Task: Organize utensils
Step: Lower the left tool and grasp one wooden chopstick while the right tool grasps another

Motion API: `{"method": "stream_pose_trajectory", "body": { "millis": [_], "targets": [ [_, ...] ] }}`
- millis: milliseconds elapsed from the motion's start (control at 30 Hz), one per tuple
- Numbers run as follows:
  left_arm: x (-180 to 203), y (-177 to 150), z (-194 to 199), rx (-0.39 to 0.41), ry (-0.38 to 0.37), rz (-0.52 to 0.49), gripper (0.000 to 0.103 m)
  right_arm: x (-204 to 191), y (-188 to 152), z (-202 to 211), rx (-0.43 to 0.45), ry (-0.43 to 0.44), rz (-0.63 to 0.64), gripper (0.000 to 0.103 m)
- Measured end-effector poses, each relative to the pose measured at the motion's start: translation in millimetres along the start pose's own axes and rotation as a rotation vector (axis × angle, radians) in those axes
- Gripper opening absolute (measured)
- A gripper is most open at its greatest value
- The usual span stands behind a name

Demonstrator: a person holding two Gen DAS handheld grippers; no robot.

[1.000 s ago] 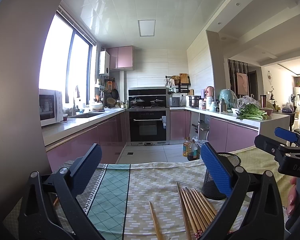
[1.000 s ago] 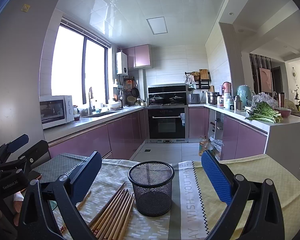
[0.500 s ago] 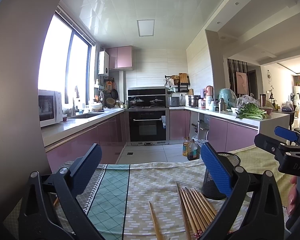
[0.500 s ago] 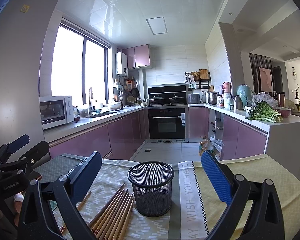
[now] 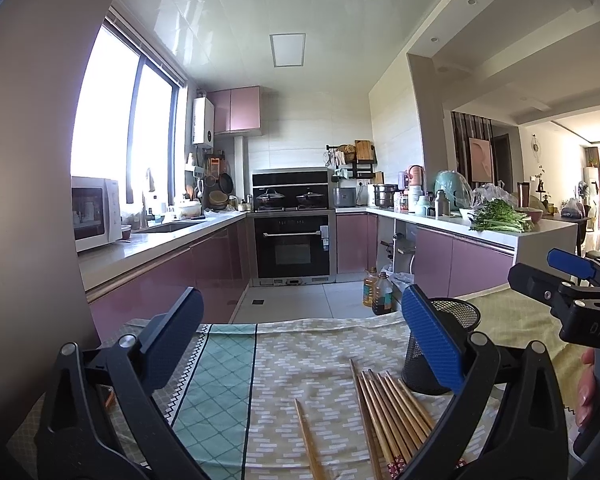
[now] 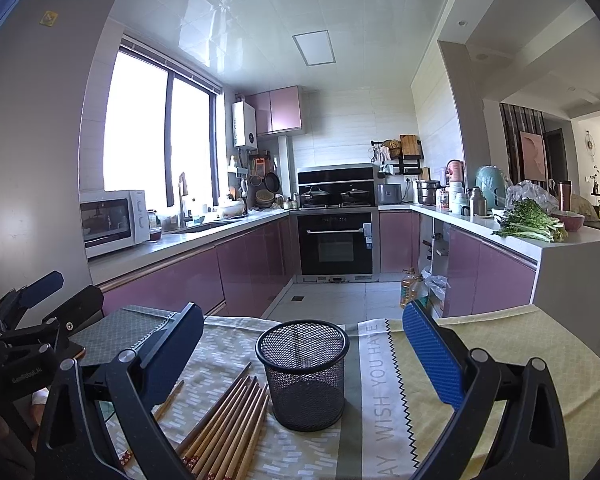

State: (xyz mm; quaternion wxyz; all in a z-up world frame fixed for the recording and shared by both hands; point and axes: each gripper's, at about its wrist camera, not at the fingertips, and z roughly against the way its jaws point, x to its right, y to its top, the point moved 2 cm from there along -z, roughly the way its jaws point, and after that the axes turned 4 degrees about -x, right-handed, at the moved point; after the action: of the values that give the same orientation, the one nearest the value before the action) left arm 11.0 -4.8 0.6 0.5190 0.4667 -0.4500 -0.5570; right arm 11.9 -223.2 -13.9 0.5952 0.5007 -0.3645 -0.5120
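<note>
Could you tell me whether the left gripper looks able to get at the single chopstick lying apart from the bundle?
Probably yes. The left gripper is open and empty, and the lone chopstick lies on bare cloth just below it, clear of the bundle and the mesh cup.

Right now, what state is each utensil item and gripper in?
Left gripper: open, holding nothing.
Right gripper: open, holding nothing.
Mesh cup: upright, empty.
Chopstick bundle: lying flat beside the cup.
Single chopstick: lying apart from the bundle.
</note>
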Motion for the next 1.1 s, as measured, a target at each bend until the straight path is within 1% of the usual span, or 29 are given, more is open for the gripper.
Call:
{"method": "stream_pose_trajectory", "body": {
  "millis": [100, 167, 267, 333, 367, 400, 433, 467, 500, 533, 567, 600, 633, 700, 767, 800, 833, 867, 900, 967, 1000, 1100],
  "targets": [
    [0, -3, -6, -0.041, -0.015, -0.018, 0.097, -4, -5, -7, -0.056, 0.033, 0.016, 0.096],
    [0, -8, -15, -0.101, -0.027, -0.042, 0.097, -8, -13, -16, -0.137, 0.08, 0.027, 0.096],
    [-5, -20, -30, -0.204, -0.042, -0.071, 0.097, -16, -31, -37, -0.277, 0.114, 0.047, 0.095],
    [-8, -30, -42, -0.285, -0.046, -0.091, 0.097, -22, -45, -50, -0.369, 0.127, 0.065, 0.087],
    [-10, -36, -47, -0.326, -0.058, -0.102, 0.097, -25, -52, -57, -0.416, 0.131, 0.075, 0.081],
    [-11, -41, -53, -0.368, -0.076, -0.114, 0.092, -28, -59, -64, -0.464, 0.138, 0.084, 0.075],
    [-11, -47, -58, -0.401, -0.086, -0.121, 0.089, -32, -64, -70, -0.501, 0.145, 0.086, 0.072],
    [-12, -53, -62, -0.442, -0.106, -0.133, 0.087, -32, -70, -74, -0.531, 0.151, 0.083, 0.066],
    [-11, -60, -68, -0.478, -0.128, -0.143, 0.083, -33, -74, -79, -0.563, 0.156, 0.079, 0.062],
    [-10, -66, -72, -0.509, -0.14, -0.151, 0.08, -33, -78, -84, -0.591, 0.16, 0.074, 0.061],
    [-10, -72, -75, -0.544, -0.155, -0.158, 0.076, -33, -81, -88, -0.617, 0.164, 0.063, 0.056],
    [-10, -76, -79, -0.573, -0.177, -0.16, 0.075, -32, -82, -90, -0.63, 0.165, 0.052, 0.053],
    [-9, -78, -81, -0.589, -0.191, -0.159, 0.071, -32, -83, -93, -0.649, 0.163, 0.045, 0.052],
    [-8, -83, -85, -0.62, -0.207, -0.163, 0.068, -34, -87, -99, -0.676, 0.157, 0.045, 0.047],
    [-6, -90, -91, -0.662, -0.216, -0.171, 0.063, -37, -89, -102, -0.699, 0.173, 0.046, 0.046],
    [-4, -93, -94, -0.687, -0.222, -0.174, 0.056, -39, -90, -104, -0.709, 0.171, 0.054, 0.045],
    [-2, -94, -96, -0.708, -0.23, -0.172, 0.052, -36, -89, -107, -0.71, 0.171, 0.059, 0.044],
    [-1, -97, -99, -0.729, -0.243, -0.168, 0.05, -37, -89, -108, -0.715, 0.165, 0.066, 0.041],
    [0, -99, -101, -0.745, -0.249, -0.167, 0.045, -35, -89, -110, -0.724, 0.164, 0.07, 0.037],
    [2, -103, -104, -0.775, -0.256, -0.166, 0.039, -31, -88, -111, -0.739, 0.173, 0.065, 0.034],
    [2, -105, -106, -0.781, -0.264, -0.161, 0.037, -30, -89, -112, -0.751, 0.16, 0.069, 0.031],
    [5, -106, -108, -0.784, -0.286, -0.157, 0.028, -33, -90, -114, -0.762, 0.141, 0.102, 0.028]
  ]
}}
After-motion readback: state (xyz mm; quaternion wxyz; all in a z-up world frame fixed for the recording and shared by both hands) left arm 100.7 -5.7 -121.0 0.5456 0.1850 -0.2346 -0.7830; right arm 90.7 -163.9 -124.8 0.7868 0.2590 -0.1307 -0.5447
